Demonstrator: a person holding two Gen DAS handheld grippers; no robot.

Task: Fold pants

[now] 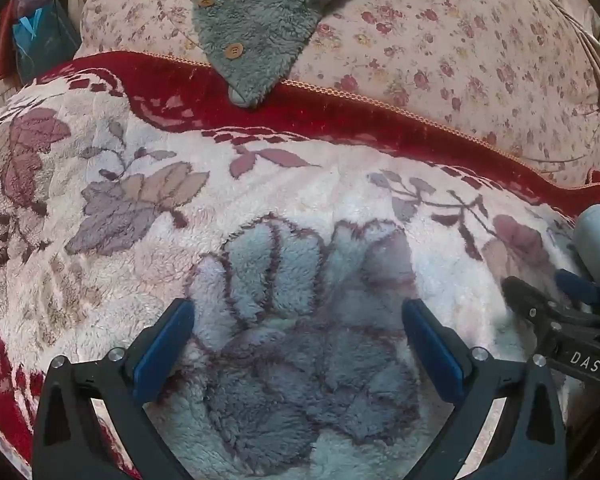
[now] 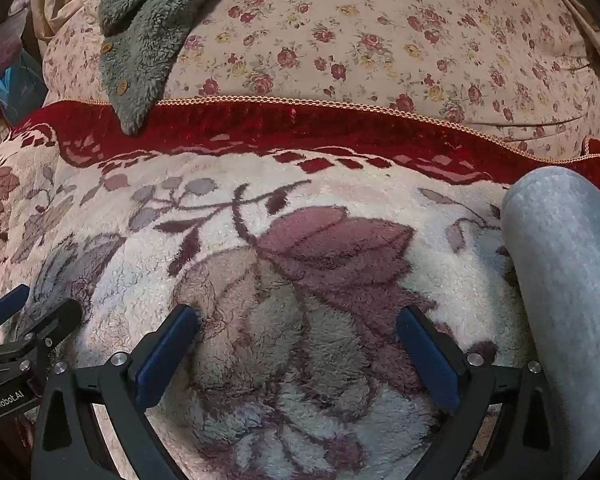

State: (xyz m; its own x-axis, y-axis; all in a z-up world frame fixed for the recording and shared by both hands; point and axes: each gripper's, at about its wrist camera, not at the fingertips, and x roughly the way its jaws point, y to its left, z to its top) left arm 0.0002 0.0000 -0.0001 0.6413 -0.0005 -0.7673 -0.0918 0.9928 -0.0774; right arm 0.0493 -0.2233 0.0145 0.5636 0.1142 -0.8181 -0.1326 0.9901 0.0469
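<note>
Both the left gripper [image 1: 298, 344] and the right gripper [image 2: 298, 350] hover over the flowered blanket [image 1: 340, 184] with jaws spread wide, holding nothing. The grey pants [image 2: 568, 280] lie rolled on the blanket just beside the right gripper's right finger. A grey fleece garment [image 1: 260, 20] with buttons rests on the floral pillow [image 1: 460, 48] beyond.

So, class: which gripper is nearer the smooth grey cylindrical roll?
Right. The right gripper is next to the grey roll, on its left; the left gripper is farther left.

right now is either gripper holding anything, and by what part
Nothing is held. The left gripper and right gripper are both open above the floral fleece blanket, nothing between the fingers.
</note>
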